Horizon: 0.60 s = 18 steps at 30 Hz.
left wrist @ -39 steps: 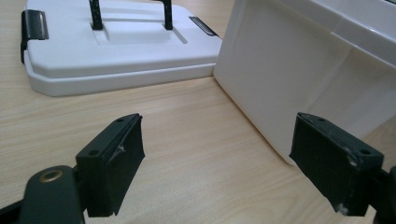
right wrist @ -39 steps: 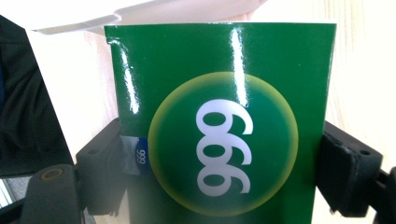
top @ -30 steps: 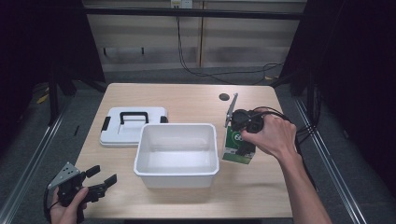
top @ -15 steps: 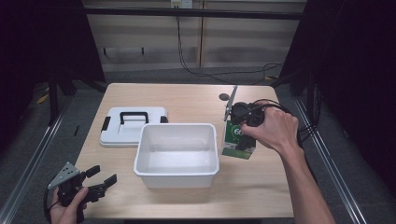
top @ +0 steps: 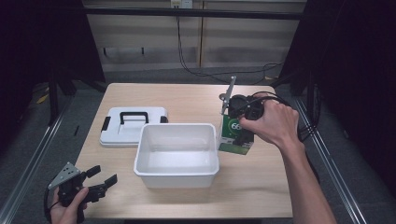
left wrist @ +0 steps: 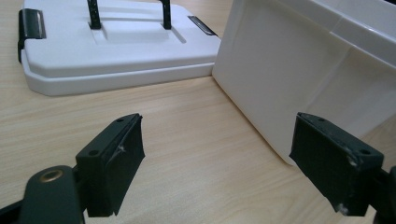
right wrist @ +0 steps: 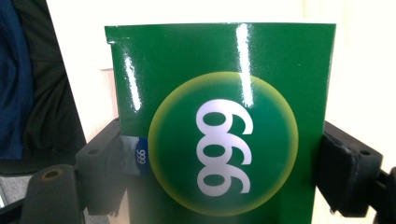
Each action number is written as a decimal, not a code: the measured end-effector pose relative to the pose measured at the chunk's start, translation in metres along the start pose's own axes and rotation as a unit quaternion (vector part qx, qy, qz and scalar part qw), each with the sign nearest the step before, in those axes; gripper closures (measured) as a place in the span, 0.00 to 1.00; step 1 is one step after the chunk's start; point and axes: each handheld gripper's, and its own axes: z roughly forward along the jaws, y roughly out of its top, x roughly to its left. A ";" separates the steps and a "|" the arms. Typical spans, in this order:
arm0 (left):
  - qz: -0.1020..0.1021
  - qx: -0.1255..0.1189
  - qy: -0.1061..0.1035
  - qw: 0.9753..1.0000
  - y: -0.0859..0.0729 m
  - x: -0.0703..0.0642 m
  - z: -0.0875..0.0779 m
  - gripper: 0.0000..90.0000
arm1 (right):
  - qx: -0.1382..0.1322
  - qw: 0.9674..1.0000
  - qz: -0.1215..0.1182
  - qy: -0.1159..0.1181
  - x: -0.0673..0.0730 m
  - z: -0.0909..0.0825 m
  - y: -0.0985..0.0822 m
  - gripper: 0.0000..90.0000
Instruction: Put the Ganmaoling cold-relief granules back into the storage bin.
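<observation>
White tub (top: pixel 177 149) empty; green box (top: pixel 236 137) beside it.

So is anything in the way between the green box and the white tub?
Nothing visible. The green box, clamped in the right gripper, stands right beside the white tub; only the tub's own wall separates it from the empty inside.

So on the tabletop (top: pixel 187 95) I count one white tub (top: pixel 177 149), one white lid (top: pixel 133 126), one green box (top: pixel 236 137), plus two claws: left claw (top: pixel 103 179), right claw (top: pixel 243 135).
</observation>
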 end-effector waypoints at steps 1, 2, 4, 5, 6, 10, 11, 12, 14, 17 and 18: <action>0.001 0.000 0.000 1.000 0.000 0.000 0.000 0.19 | 0.006 1.000 0.001 0.000 0.001 -0.001 0.003 0.18; 0.001 -0.001 0.000 1.000 0.000 0.000 0.000 0.19 | 0.006 1.000 0.000 0.000 0.001 -0.002 0.005 0.18; 0.001 0.000 0.000 1.000 0.000 0.000 0.000 0.19 | 0.000 1.000 -0.005 0.000 0.001 -0.004 0.009 0.18; 0.002 0.000 0.000 1.000 0.000 0.000 0.000 0.19 | 0.000 1.000 -0.008 0.000 0.002 -0.005 0.012 0.18; 0.002 0.000 0.000 1.000 0.000 0.000 0.000 0.19 | -0.002 1.000 -0.010 0.000 0.002 -0.006 0.015 0.18; 0.001 0.000 0.000 1.000 0.000 0.000 0.000 0.19 | 0.002 1.000 -0.017 0.002 0.003 -0.008 0.027 0.18; 0.001 0.000 0.000 1.000 0.000 0.000 0.000 0.19 | 0.003 1.000 -0.019 0.002 0.004 -0.009 0.030 0.18; 0.000 0.000 0.000 1.000 0.000 0.000 0.000 0.19 | 0.003 1.000 -0.023 0.004 0.004 -0.009 0.033 0.18; -0.001 -0.002 -0.001 1.000 0.000 -0.001 0.000 0.19 | 0.004 1.000 -0.031 0.004 0.004 -0.010 0.039 0.18; -0.003 -0.004 -0.001 1.000 0.000 0.000 0.000 0.19 | 0.008 0.999 -0.037 0.007 0.004 -0.010 0.048 0.18; -0.003 -0.004 -0.001 1.000 0.000 0.000 0.000 0.19 | 0.008 0.999 -0.039 0.008 0.004 -0.009 0.051 0.18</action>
